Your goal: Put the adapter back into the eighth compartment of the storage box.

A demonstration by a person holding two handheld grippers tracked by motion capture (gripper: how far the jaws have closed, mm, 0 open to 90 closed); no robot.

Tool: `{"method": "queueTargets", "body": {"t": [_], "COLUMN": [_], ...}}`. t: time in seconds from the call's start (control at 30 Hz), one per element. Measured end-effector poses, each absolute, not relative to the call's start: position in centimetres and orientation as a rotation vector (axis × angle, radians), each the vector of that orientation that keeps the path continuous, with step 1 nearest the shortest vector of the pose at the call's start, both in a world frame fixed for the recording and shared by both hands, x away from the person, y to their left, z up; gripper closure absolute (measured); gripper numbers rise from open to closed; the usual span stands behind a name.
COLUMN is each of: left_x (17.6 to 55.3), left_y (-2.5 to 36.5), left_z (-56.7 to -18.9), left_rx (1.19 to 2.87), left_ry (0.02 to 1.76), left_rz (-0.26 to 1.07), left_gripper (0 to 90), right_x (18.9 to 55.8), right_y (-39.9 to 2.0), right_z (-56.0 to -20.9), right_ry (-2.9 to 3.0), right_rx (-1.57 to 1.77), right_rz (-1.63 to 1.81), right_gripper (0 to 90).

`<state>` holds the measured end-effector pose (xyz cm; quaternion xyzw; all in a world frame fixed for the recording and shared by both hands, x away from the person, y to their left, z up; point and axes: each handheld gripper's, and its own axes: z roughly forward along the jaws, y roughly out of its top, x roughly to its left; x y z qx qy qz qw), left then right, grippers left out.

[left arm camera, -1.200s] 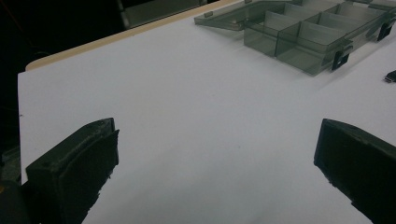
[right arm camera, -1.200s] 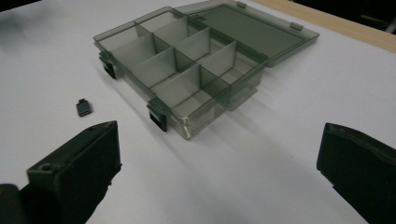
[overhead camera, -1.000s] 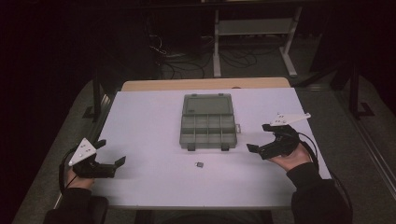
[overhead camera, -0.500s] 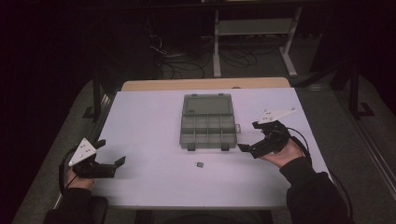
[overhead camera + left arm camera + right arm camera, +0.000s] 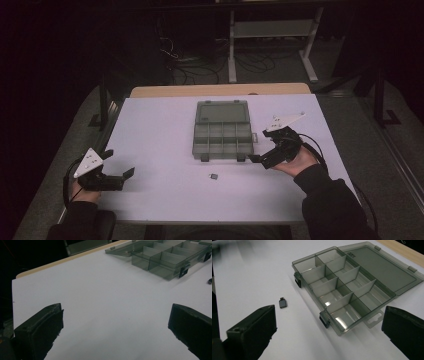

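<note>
The right gripper [image 5: 255,159] hovers with its jaws spread wide and empty, just beside the front right corner of the compartment box [image 5: 222,136]; the likely target is the small black adapter [image 5: 214,176], which lies alone on the white table [image 5: 150,130], near the box's front edge and apart from it. In the right gripper view the adapter [image 5: 283,303] sits ahead of one jaw, with the box's latch tabs between the gripper and the open compartments. The principal risk is judged to be a missed or skewed pinch: the part is small and flat, so jaws closing off-centre could flick it across the smooth surface or under the box wall. A low approach could also strike the front latch and shift the light box. The hinged lid [image 5: 222,111] lies open flat at the far side and obstructs nothing. The left gripper [image 5: 127,174] rests at the near left edge, jaws also wide and empty, well apart from the work.
</note>
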<state>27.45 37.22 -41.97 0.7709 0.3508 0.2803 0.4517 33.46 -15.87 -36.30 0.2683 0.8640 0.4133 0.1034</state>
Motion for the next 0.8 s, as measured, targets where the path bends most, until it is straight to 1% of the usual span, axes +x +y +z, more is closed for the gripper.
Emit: {"method": "queueTargets", "body": {"t": [0.8], "left_x": [27.5], "left_y": [37.1], "left_z": [-42.0], "left_rx": [1.91], "left_ry": [0.862], "left_rz": [0.691], "left_gripper": [0.0], "right_x": [34.1], "right_y": [-12.8], "right_z": [-36.5], "right_ry": [2.643], "right_rx": [0.695], "right_rz": [1.158], "right_gripper": [0.0]}}
